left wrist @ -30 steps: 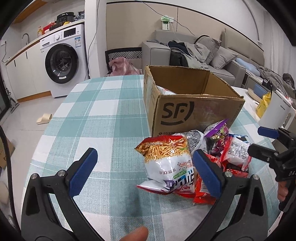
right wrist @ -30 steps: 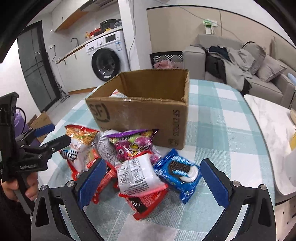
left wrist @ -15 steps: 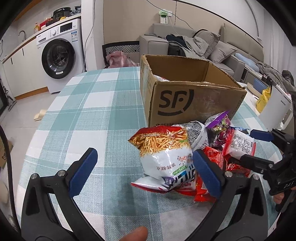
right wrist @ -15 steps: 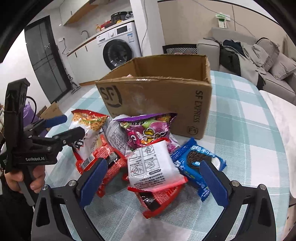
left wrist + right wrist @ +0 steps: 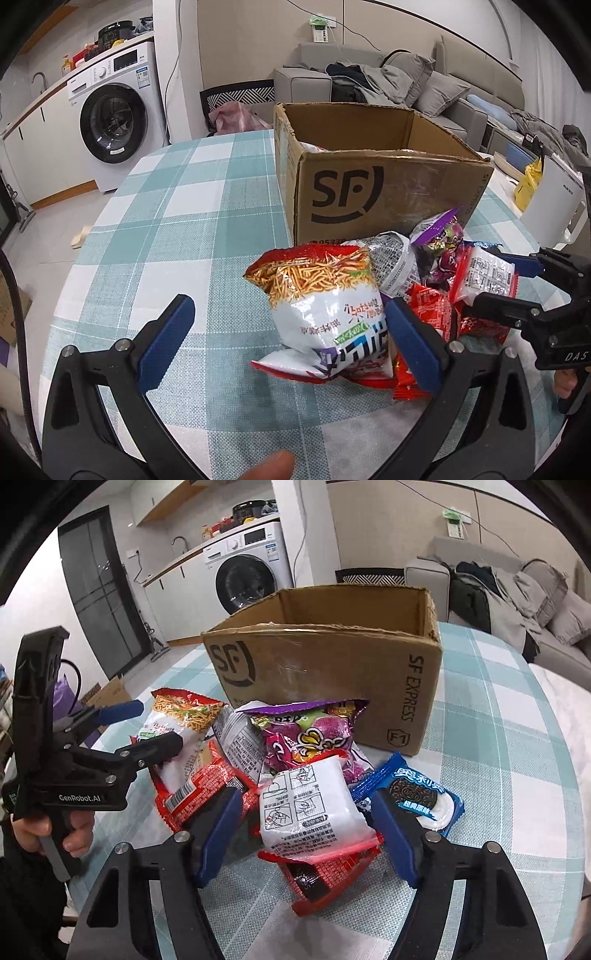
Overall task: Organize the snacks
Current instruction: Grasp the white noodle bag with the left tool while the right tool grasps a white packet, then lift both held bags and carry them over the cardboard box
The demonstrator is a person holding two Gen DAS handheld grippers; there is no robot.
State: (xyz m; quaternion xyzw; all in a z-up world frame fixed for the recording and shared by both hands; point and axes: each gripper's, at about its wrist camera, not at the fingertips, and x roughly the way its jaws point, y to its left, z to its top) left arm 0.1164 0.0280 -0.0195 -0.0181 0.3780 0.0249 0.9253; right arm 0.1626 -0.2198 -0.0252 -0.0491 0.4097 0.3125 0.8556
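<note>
A pile of snack packets lies on the checked tablecloth in front of an open SF cardboard box (image 5: 384, 195) (image 5: 332, 672). My left gripper (image 5: 288, 339) is open around the near end of the white-and-red noodle-snack bag (image 5: 325, 299), which also shows in the right wrist view (image 5: 177, 720). My right gripper (image 5: 306, 827) is open, its fingers on either side of a white-and-red packet (image 5: 310, 812). Beside that lie a purple bag (image 5: 310, 738), a blue Oreo pack (image 5: 413, 797) and red packets (image 5: 199, 790). A white packet edge shows inside the box (image 5: 310, 146).
The table (image 5: 177, 206) is round with a teal checked cloth. A white appliance (image 5: 550, 206) and a yellow bag (image 5: 528, 181) stand to the right. A washing machine (image 5: 114, 122) and a sofa (image 5: 399, 85) are behind the table.
Both grippers have moved forward and down toward the pile. The left now straddles the noodle-snack bag and the right straddles the white-and-red packet. Both stay open.
</note>
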